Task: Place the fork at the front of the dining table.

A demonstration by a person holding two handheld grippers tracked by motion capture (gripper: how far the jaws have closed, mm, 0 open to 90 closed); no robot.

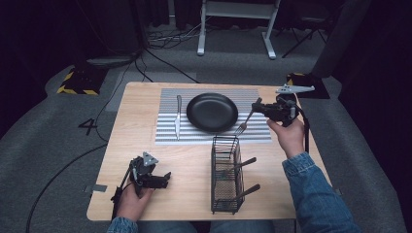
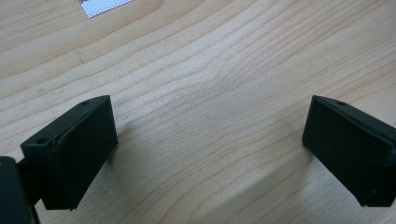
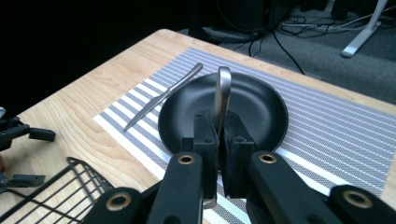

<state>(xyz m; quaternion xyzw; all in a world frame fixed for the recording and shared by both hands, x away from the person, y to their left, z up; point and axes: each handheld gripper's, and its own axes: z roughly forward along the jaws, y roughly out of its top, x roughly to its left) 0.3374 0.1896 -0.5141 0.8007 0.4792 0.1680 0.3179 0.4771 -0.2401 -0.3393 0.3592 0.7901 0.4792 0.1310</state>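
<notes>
The right gripper (image 1: 260,108) pinches a fork (image 1: 245,121) tight between its jaws, just right of the black plate (image 1: 212,112), tines down over the striped mat (image 1: 260,131). Bare mat lies below. The left gripper (image 1: 163,179) rests wide apart on the bare table (image 1: 189,160).

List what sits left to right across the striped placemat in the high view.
knife → black plate → fork, clamped in the right gripper at the placemat's right edge.
</notes>
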